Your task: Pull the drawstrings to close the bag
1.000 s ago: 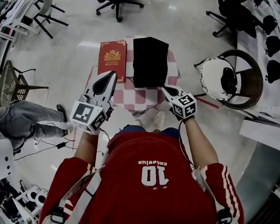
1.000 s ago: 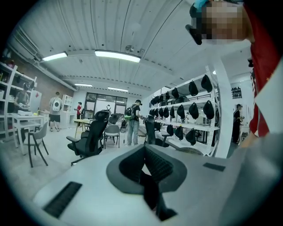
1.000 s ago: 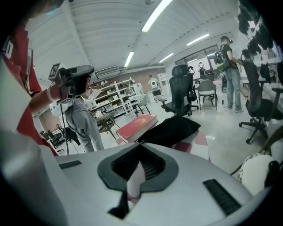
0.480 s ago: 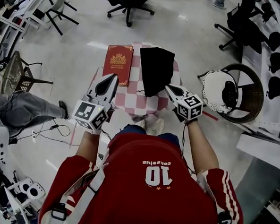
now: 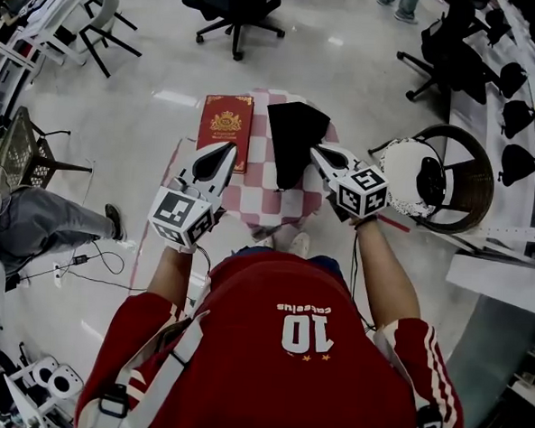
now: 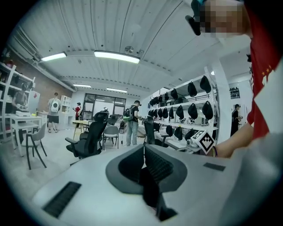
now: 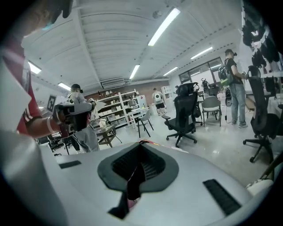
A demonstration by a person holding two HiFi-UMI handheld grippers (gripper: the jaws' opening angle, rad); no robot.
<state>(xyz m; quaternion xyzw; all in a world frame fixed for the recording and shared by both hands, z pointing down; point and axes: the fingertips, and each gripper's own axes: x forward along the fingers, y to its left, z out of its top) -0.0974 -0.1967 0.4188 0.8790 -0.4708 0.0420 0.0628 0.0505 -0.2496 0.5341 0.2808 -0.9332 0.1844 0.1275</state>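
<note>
The black bag lies on the checkered desk, no longer a flat rectangle: its near end has bunched and narrowed toward the right hand-held gripper. That gripper has risen and pinches a dark drawstring. The left hand-held gripper, jaws pressed together, has stayed over the red book.

Red book close beside bag
</note>
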